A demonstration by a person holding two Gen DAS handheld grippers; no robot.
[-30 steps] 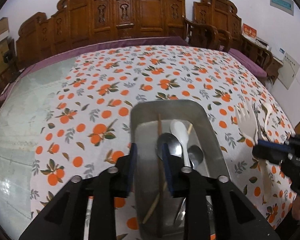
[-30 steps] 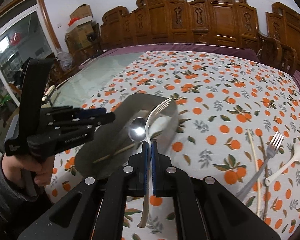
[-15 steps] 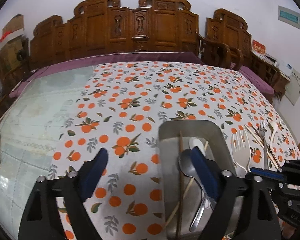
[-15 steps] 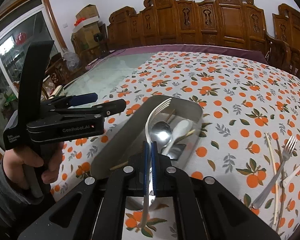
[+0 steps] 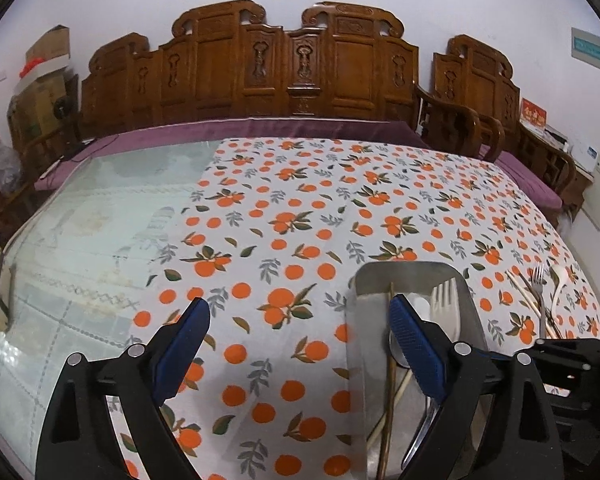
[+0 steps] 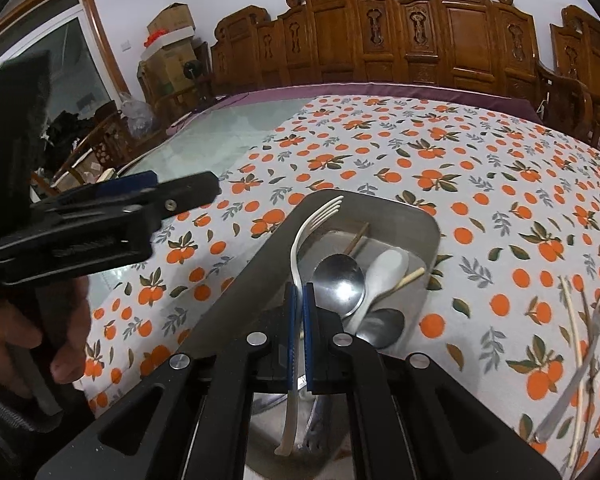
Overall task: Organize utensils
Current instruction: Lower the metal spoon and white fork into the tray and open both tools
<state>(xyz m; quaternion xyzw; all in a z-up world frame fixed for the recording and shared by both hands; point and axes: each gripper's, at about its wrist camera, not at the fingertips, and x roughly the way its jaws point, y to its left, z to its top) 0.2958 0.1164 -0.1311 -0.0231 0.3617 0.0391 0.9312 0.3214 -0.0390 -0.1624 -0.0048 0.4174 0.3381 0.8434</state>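
Note:
A steel tray (image 6: 424, 224) (image 5: 404, 274) sits on the orange-print tablecloth. It holds a metal spoon (image 6: 338, 288), a white spoon (image 6: 384, 270) and wooden chopsticks (image 6: 410, 277). My right gripper (image 6: 299, 294) is shut on a white plastic fork (image 6: 316, 216) and holds it over the tray; the fork also shows in the left wrist view (image 5: 444, 304). My left gripper (image 5: 300, 320) is open and empty, above the cloth just left of the tray. It shows in the right wrist view (image 6: 148, 196) too.
A metal fork (image 6: 596, 320), loose chopsticks (image 6: 572, 312) and a white spoon (image 5: 558, 284) lie on the cloth to the right of the tray. Bare glass tabletop (image 5: 100, 208) lies to the left. Carved wooden chairs (image 5: 292, 68) line the far edge.
My left gripper opened wide, rose and shifted left off the tray. My right gripper carried the white fork further over the tray.

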